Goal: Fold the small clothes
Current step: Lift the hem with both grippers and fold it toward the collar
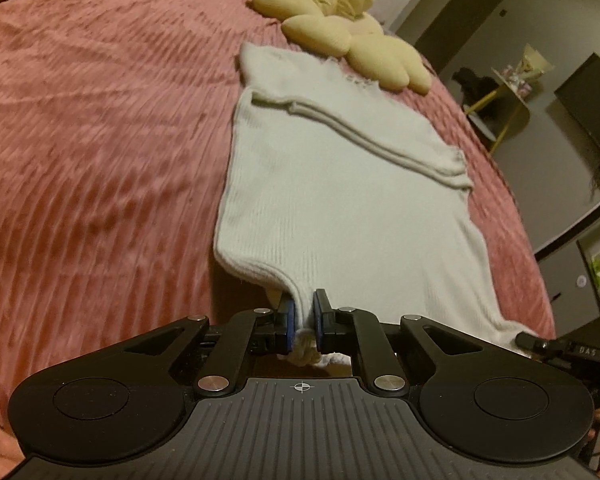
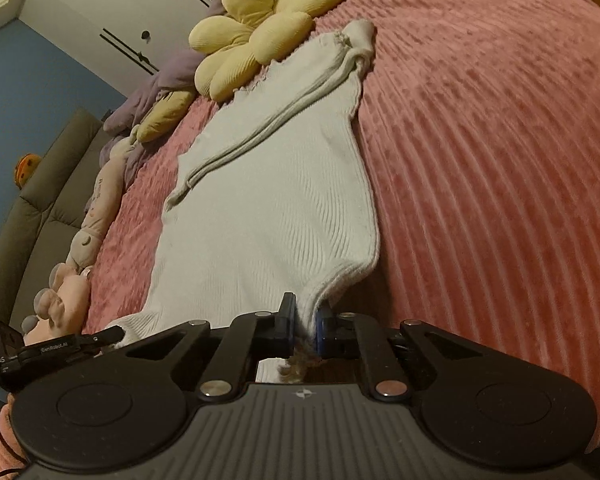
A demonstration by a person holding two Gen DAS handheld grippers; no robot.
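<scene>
Tool on the left (image 1: 303,314): its two blue pads are squeezed tight on the near edge of a white knit top (image 1: 320,184). You can see the cloth bunched between the pads. In the right wrist view, the right tool (image 2: 305,318) pinches the same near edge, a bit further along, and it is squeezed tight too. Each tool has one near corner, and I think that is so the whole edge can come up flat and even, not crooked.

The top lies stretched out long on a bed with a pink ribbed blanket (image 1: 100,140). Its far end lies right next to a yellow flower pillow (image 1: 340,28); I cannot tell if they touch. One sleeve is already laid across the body of the top, so the sides look tucked in. My guess is that the next job is to carry the near edge over to the far end and make the top half as long.

Soft toys (image 2: 80,248) lie along the bed's edge in the right wrist view, away from the top.

No box, basket or drawer shows in either view, so nothing is inside anything.
</scene>
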